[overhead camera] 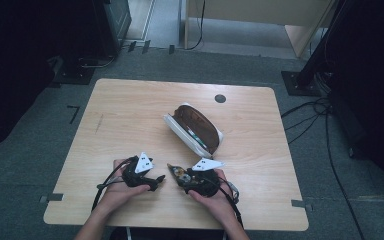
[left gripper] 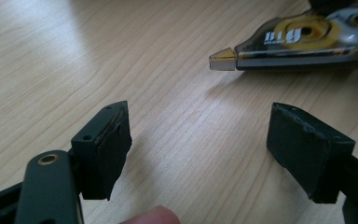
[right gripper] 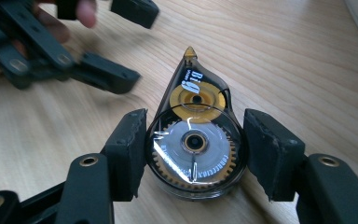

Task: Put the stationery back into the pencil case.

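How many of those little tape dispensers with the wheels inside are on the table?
1. The correction tape dispenser lies near the table's front edge, between the right gripper's jaws. More could be hidden inside the open pencil case.

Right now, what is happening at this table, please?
A person sits at a wooden table with a gripper in each hand. The right gripper has its jaws on either side of a correction tape dispenser; the left pad touches it, the right shows a small gap. The left gripper is open over bare wood, near the dispenser's tip. Behind them lies an open pencil case.
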Available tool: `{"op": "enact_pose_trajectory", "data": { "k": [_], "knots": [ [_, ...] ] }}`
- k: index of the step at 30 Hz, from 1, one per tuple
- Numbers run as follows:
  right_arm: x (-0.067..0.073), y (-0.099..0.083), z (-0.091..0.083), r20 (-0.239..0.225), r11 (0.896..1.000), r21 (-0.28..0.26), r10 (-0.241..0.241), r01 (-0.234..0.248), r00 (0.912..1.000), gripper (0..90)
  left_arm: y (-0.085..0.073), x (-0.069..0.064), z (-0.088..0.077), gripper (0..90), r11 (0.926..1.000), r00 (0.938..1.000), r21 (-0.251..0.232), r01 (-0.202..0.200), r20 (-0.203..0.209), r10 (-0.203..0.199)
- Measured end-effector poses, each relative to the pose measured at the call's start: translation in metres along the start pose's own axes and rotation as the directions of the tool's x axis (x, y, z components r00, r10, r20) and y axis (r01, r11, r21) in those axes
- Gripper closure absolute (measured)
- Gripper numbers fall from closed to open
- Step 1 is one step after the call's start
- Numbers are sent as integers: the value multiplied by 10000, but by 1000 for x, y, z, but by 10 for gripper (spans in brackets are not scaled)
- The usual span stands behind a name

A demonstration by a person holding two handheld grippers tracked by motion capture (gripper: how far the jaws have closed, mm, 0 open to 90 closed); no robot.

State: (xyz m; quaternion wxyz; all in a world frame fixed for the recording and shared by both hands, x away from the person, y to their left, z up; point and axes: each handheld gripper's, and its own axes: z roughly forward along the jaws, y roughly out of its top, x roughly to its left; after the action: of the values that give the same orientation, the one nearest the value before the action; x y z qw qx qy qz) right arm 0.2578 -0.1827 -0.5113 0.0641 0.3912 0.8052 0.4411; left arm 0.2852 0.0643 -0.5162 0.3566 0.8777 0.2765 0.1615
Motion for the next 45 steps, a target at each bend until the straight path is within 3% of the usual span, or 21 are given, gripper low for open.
{"op": "enact_pose_trajectory", "data": {
  "k": [6,11,14,21,24,29,35,39,41,43,45],
  "knots": [
    [6,7,-2,-235,9999,-43,-146,145,9996,417,0,-5,1,240,9975,9980,-370,-598,195,605],
    [11,10,-3,-532,9997,20,-252,254,9983,416,-1,-12,-1,240,9893,9916,-809,-1211,362,1243],
    [13,13,-3,-662,9997,75,-245,250,9975,416,-1,-17,-2,241,9800,9858,-1174,-1608,293,1653],
    [20,18,-3,-811,9995,135,-274,286,9963,416,-4,-27,-5,308,9462,9641,-1866,-2645,-255,2645],
    [21,20,-4,-844,9995,225,-181,201,9963,416,-5,-28,-5,367,9398,9567,-1790,-2911,-614,2847],
    [20,20,-3,-887,9994,326,-55,85,9960,416,-6,-29,-3,496,9433,9513,-1337,-3040,-960,2930],
    [18,19,0,-989,9994,332,58,-26,9951,415,-8,-31,-3,552,9303,9340,-1174,-3475,-1309,3324],
    [14,18,-2,-1211,9997,210,158,-133,9925,414,-10,-31,-3,615,9232,9259,-1022,-3706,-1192,3585],
    [12,17,-2,-1332,9998,180,129,-106,9910,413,-10,-30,-3,639,9244,9277,-1011,-3678,-1078,3573],
    [9,16,-3,-1464,9999,134,70,-51,9892,411,-9,-27,-5,657,9217,9252,-889,-3777,-772,3716],
    [6,15,-3,-1647,10000,63,69,-60,9863,411,-8,-25,-5,667,9239,9282,-908,-3717,-543,3680]
  ]
}}
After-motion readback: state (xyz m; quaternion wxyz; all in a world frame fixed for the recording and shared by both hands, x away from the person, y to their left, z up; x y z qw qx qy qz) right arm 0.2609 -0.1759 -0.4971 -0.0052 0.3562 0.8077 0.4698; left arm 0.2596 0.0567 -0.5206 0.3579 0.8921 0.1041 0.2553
